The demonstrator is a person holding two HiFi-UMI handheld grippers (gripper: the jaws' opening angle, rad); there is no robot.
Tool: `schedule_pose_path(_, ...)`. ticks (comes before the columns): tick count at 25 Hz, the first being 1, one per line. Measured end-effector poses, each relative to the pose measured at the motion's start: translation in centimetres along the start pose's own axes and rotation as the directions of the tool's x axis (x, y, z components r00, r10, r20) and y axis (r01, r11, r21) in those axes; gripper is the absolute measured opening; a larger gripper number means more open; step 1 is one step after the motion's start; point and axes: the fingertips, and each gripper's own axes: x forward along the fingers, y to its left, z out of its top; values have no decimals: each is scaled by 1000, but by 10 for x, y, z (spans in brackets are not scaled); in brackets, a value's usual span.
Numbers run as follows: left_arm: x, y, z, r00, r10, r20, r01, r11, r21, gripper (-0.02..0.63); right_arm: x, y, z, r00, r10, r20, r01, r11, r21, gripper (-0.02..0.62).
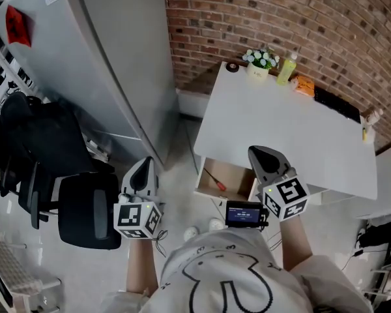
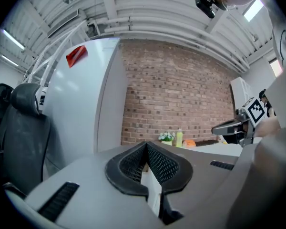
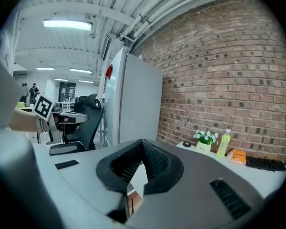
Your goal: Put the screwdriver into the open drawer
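The screwdriver (image 1: 214, 178), with a red handle, lies inside the open wooden drawer (image 1: 236, 172) at the front left of the white table (image 1: 280, 132). My right gripper (image 1: 263, 158) hovers just right of the drawer, above the table's front edge. Its jaws are shut with nothing between them, as the right gripper view (image 3: 142, 143) also shows. My left gripper (image 1: 142, 172) hangs over the floor, well left of the drawer. It is shut and empty too, which the left gripper view (image 2: 146, 145) confirms.
A tall grey cabinet (image 1: 104, 64) stands to the left, with a black office chair (image 1: 85, 207) below it. At the table's back edge are a flower pot (image 1: 259, 62), a yellow-green bottle (image 1: 287, 68), an orange item (image 1: 304, 85) and a black keyboard (image 1: 337, 103). A brick wall (image 1: 300, 18) lies behind.
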Motion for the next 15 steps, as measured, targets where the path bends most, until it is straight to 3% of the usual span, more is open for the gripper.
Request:
schedule_pose_path(5,6,-8,14,1000,-15,27,14,999,44,11,-15,-4,27,996,-31,87,33,999,-26,17)
schedule_pose_path(15,13,-17,30,998,-25,59,18,993,118,11,-17,-4,37,988,-47,147,57,996,-62,17)
